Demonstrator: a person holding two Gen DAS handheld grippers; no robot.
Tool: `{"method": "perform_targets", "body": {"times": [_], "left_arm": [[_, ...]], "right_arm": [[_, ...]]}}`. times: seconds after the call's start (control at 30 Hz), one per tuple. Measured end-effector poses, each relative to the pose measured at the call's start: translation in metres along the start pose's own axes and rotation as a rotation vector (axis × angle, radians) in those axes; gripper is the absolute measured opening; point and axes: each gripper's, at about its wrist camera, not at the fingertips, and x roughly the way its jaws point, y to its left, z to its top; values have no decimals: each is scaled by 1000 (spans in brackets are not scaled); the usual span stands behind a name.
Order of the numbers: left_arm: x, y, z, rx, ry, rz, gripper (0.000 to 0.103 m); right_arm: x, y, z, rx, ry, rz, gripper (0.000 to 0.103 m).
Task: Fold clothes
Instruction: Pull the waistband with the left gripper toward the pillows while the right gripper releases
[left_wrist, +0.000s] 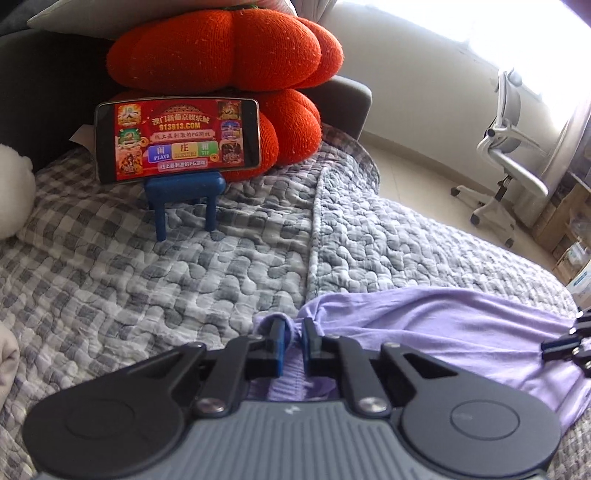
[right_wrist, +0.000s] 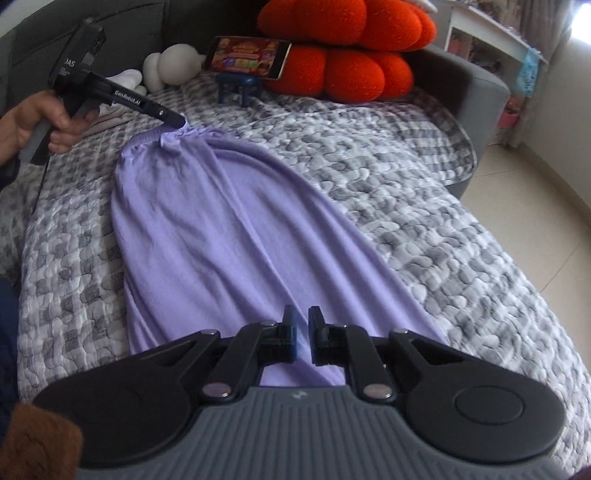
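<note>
Right wrist view shows a big bed with a grey and white checked quilt (right_wrist: 388, 192) over it, and a grey padded frame around the far end. A long purple garment (right_wrist: 207, 236) lies flat down the middle of the quilt, stretched out between the two claws. It looks like a skirt or a dress, but I cannot tell which. No fold shows in it, so I think the folding has only begun and all the folds are left to do. Orange pumpkin cushions (right_wrist: 354, 48) sit at the far end, with a phone (right_wrist: 245, 55) on a little blue stool (right_wrist: 238, 86) in front and a white soft toy (right_wrist: 173, 66) beside them. They are well away from the cloth. The quilt has bare room on both sides of the garment, more on the right. The bed's rounded edge on the right drops to a tiled floor. In the left wrist view an office chair (left_wrist: 506, 155) stands out there. A hand (right_wrist: 40, 122) holds the left gripper (right_wrist: 179, 123), and its tip pinches the bunched stretchy band at the far end of the garment. The left wrist view shows its jaws squeezed on that bunch. The right gripper (right_wrist: 301, 328) is at the near end with its jaws narrow, the cloth runs between them, and it looks like they hold it.
</note>
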Motion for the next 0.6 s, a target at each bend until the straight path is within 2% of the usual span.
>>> {"method": "perform_targets", "body": {"times": [0.1,0.17,0.2,0.23,0.27,0.3,0.37,0.43,0.47,0.5,0.53,0.57,0.6], "left_arm": [[-5,8,0,-46,-20,-40,9],[-4,14,1,-72,-18,-72,13],[-3,17,1,-80,-10,-85,26],[-2,18,0,-85,-7,-87,49],[-1,19,-1,-89,-5,-89,59],[-1,19,-1,-82,-11,-97,66],[2,19,-2,-79,-8,-117,66],[6,18,-3,-72,0,-129,64],[9,15,-3,-54,4,-126,62],[12,13,-3,-35,9,-123,47],[15,13,-4,-36,25,-115,22],[18,13,-5,-37,41,-106,12],[19,14,-6,-46,46,-106,7]], "right_arm": [[9,4,3,-32,21,1,14],[13,7,5,-50,30,-6,15],[13,6,6,-51,30,-2,19],[13,5,7,-52,29,0,22],[14,4,7,-53,30,-1,30],[14,3,8,-55,30,2,33],[17,1,9,-54,33,23,33],[19,0,9,-61,29,46,22],[20,1,10,-64,26,53,7],[19,2,10,-67,21,50,2],[19,4,10,-73,16,39,2],[18,5,10,-79,11,28,1],[17,7,10,-83,4,16,1]]}}
